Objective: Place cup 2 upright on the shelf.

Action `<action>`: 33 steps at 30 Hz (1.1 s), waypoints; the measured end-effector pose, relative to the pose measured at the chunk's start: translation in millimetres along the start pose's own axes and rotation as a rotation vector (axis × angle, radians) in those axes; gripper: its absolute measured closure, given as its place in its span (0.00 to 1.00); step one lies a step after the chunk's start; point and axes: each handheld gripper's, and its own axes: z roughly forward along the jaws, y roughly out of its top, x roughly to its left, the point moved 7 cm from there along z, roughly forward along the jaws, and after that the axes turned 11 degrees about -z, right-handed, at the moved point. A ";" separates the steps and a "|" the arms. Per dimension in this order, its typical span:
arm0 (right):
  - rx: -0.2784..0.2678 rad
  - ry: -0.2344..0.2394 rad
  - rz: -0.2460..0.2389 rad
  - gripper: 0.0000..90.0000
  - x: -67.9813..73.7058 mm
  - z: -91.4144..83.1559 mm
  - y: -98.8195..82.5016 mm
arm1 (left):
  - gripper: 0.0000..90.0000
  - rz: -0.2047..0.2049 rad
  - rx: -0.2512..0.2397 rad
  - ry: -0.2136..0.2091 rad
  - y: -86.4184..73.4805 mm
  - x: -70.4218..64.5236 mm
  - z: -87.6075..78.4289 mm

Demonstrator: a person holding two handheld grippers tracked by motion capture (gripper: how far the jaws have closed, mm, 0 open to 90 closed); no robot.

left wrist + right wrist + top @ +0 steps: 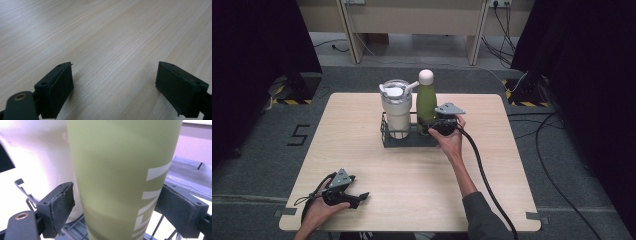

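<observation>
Both grippers are black: the left gripper (360, 198) and right gripper (432, 127) each carry a grey plate and trailing black cable; a grey sleeve (482, 212) covers the right forearm.

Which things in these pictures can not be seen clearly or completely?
- Green bottle lettering: right gripper view, cut off by the frame edge.
- Bottle base: high view, hidden by the black wire rack and the right gripper.
- White tumbler lid details: high view, too small.

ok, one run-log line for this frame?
right gripper: jaws open around green bottle, not clamped | bottle: upright in wire rack beside white tumbler | left gripper: open, over table
</observation>
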 end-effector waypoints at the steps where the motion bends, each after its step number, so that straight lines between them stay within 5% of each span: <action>1: -0.002 0.002 0.001 0.17 0.7 -1.5 0.2 | 0.15 0.000 0.000 0.000 0.0 0.0 0.0; 33: -0.016 0.024 -0.037 0.17 25.9 -58.3 0.9 | 0.15 0.001 0.001 0.000 -0.1 0.1 -0.1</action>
